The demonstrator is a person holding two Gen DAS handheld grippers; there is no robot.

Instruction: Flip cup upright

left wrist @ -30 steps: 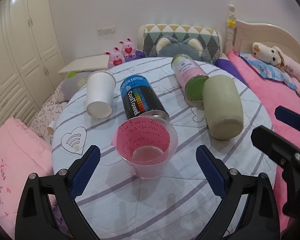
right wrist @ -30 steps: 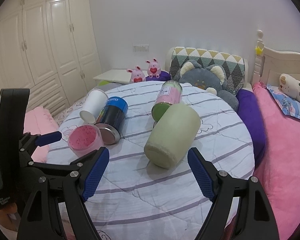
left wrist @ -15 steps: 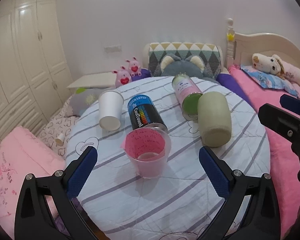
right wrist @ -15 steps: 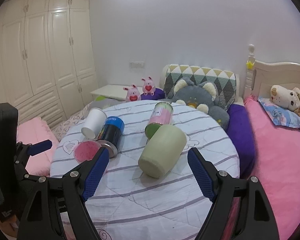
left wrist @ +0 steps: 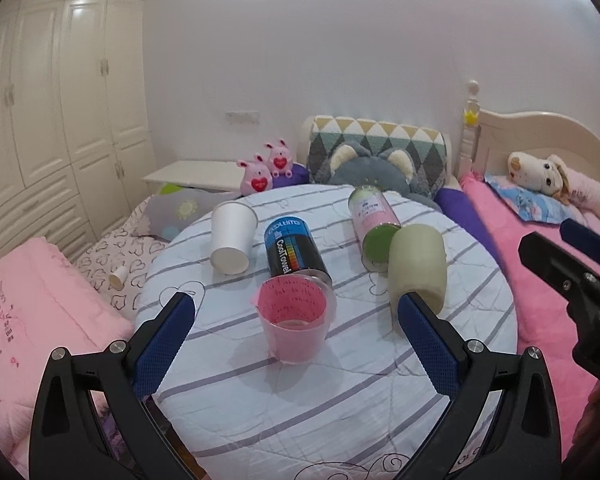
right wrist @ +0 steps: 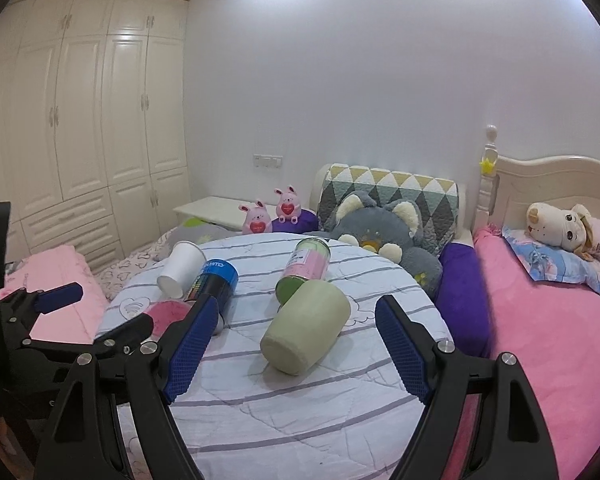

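- A round tabletop [left wrist: 340, 408] covered in striped cloth is seen; bare cloth is left along its near edge, ahead of both tongs.
- The pink cup [left wrist: 296, 320] is found standing upright, mouth up, near the tabletop's middle toward the near edge, with free cloth on its near and left sides.
- The left tongs [left wrist: 296, 340] are spread wide and hold nothing; the pink cup is framed between their pads, untouched.
- The blue can [left wrist: 294, 248] lies on its side just behind the pink cup; contact cannot be told.
- The white paper cup [left wrist: 232, 242] lies tipped toward the far left edge.
- The pale green cup [right wrist: 306, 328] lies on its side right of centre, base toward the near edge, beside the pink-labelled can [right wrist: 306, 270].
- The right tongs [right wrist: 296, 352] are spread and empty; the pale green cup is framed between their pads, untouched.
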